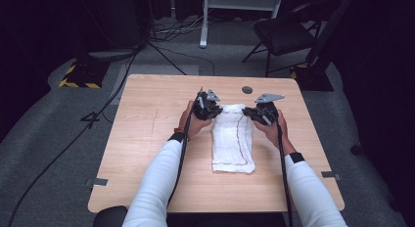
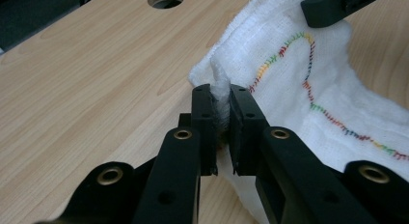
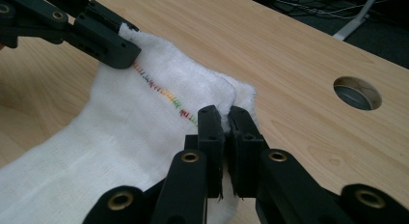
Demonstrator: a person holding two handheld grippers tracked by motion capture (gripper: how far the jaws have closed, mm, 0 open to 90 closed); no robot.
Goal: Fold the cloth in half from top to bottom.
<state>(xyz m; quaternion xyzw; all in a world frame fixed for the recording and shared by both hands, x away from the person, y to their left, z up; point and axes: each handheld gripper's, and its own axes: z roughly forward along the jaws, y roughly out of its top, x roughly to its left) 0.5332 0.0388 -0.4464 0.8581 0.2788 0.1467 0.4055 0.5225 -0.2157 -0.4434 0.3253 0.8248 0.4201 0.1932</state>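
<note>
In the left gripper view, the left gripper [image 2: 221, 96] has its 2 black jaws pressed on a bunched corner of the white woven cloth with a line of rainbow stitching [image 2: 308, 84], which spreads away from them toward the upper right of the frame. In the right gripper view, the right gripper [image 3: 225, 115] pinches the other far corner the same way, the cloth running from its jaws to the lower left.

In the high view both grippers sit at the middle of the frame, the left gripper [image 1: 208, 108] on the cloth's upper left corner, the right gripper [image 1: 258, 112] on its upper right corner. The cloth [image 1: 232, 144] lies on the pale wooden counter [image 1: 142, 139], its long axis running top to bottom in the frame, the near short edge toward the person. The held far edge looks raised off the counter while the near end rests flat. Each hand is equally near its own corner, so a fold would likely carry the far edge down toward the near one.
</note>
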